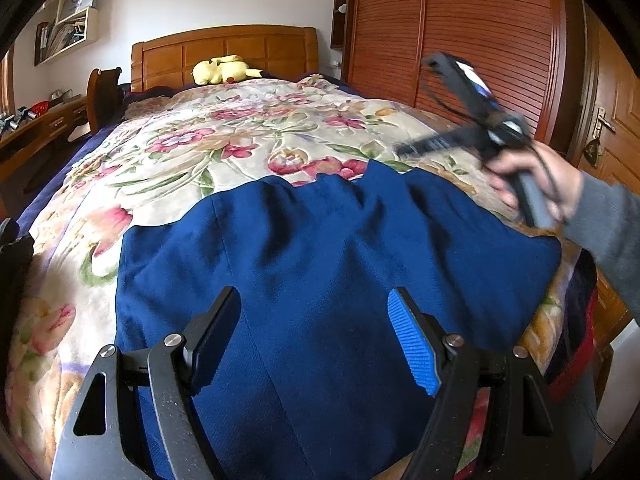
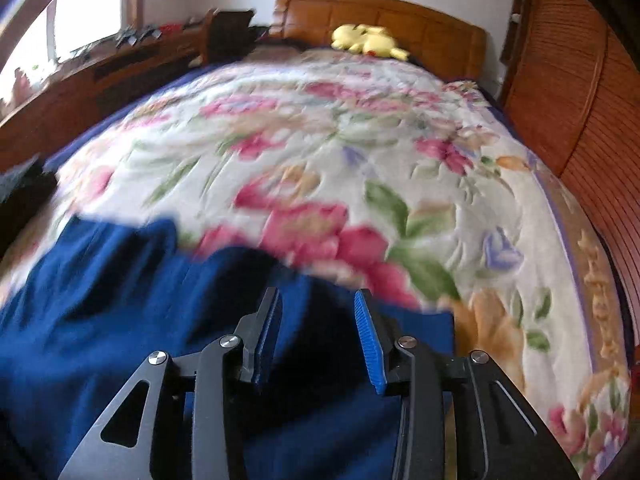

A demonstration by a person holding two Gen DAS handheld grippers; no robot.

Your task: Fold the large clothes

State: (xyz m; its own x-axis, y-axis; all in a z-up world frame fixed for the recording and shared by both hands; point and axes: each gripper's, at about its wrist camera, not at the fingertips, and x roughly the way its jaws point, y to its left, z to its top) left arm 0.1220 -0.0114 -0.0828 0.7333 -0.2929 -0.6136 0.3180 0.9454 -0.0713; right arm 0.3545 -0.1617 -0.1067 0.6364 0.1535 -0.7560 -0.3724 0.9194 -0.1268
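Observation:
A large dark blue garment (image 1: 320, 232) lies spread flat on the floral bedspread (image 1: 200, 140) at the near end of the bed. My left gripper (image 1: 314, 296) hovers over its near part, jaws wide open with nothing between them. Further right, a hand in a grey sleeve (image 1: 532, 176) holds the other gripper, blurred, above the garment's far right corner. In the right wrist view the right gripper (image 2: 316, 294) is over the blue garment (image 2: 120, 280) near its edge on the bedspread (image 2: 400, 140). Its jaws stand partly apart and no cloth is between the pads.
A yellow plush toy (image 1: 224, 69) lies by the wooden headboard (image 1: 240, 48). A louvred wooden wardrobe (image 1: 480, 40) and a door (image 1: 616, 120) stand to the right. A desk (image 1: 36, 128) runs along the left. Dark and red cloth (image 1: 576, 320) hangs at the bed's right edge.

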